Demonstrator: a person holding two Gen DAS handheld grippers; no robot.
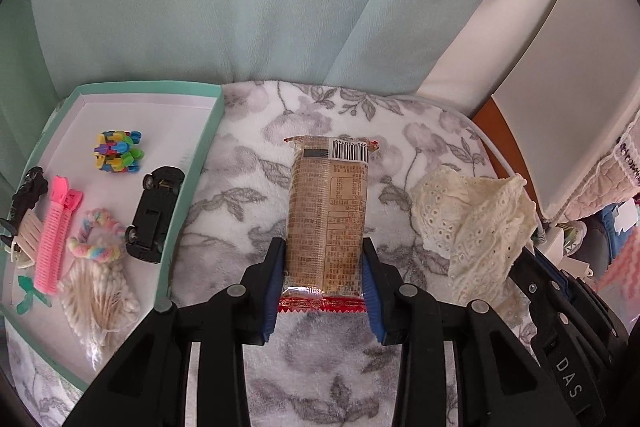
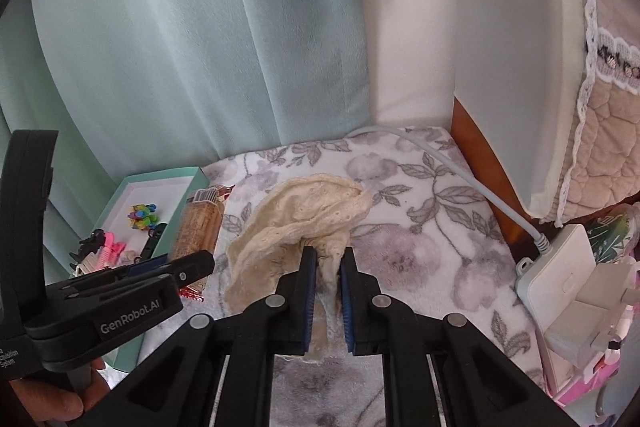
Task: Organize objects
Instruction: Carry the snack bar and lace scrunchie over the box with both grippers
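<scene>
My left gripper point(image 1: 323, 251) is shut on a brown snack packet point(image 1: 328, 211) with a barcode at its far end, held over the floral blanket point(image 1: 248, 187). The packet point(image 2: 198, 227) also shows in the right wrist view, just right of the teal box. My right gripper point(image 2: 328, 255) is shut on a bunched cream lace cloth point(image 2: 304, 211), which lies on the blanket right of the packet. That lace cloth point(image 1: 476, 219) appears in the left wrist view too. The teal box point(image 1: 192, 183) sits at the left with small items inside.
In the box lie a black toy car point(image 1: 154, 213), a colourful block toy point(image 1: 118, 151), pink hair clips point(image 1: 56, 231), a pastel scrunchie point(image 1: 96, 239) and cotton swabs point(image 1: 100, 299). A white charger point(image 2: 560, 287) with its cable point(image 2: 472, 183) rests at the right. Pale green curtains point(image 2: 200, 47) hang behind.
</scene>
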